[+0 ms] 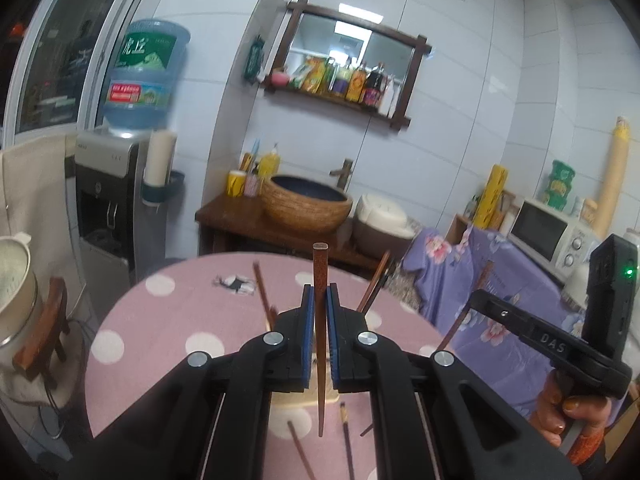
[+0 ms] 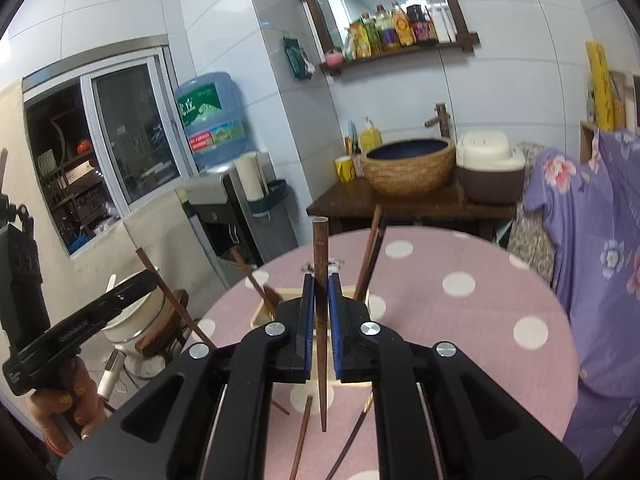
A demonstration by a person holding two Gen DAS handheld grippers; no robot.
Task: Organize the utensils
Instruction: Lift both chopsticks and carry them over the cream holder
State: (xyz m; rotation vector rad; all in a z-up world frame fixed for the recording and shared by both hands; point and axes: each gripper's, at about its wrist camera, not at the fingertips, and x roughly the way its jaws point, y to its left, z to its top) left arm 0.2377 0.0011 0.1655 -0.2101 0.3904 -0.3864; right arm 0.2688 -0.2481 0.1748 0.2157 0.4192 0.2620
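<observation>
nearest the left wrist camera, the left gripper (image 1: 319,304) has its jaws closed on a reddish-brown chopstick (image 1: 319,340), held upright with the thick end up and the thin tip hanging just above the desk (image 1: 160,340), a round one under a pink cloth with white dots. in the right wrist view the right gripper (image 2: 320,300) likewise has its jaws clamped on a dark brown chopstick (image 2: 320,320), upright, tip down. loose chopsticks (image 2: 301,436) lie on the cloth below both grippers. just beyond the jaws a pale wooden box (image 2: 266,312) sits on the desk with more chopsticks (image 2: 370,256) leaning out of it. to the right, a purple floral cloth (image 2: 592,240) is draped beside the desk. farther off, a wooden stand carries a woven basin (image 2: 410,168) and a rice cooker (image 2: 490,168), with a water dispenser (image 1: 108,208) on the left and a mirror shelf of bottles (image 1: 352,76) on the far wall.
</observation>
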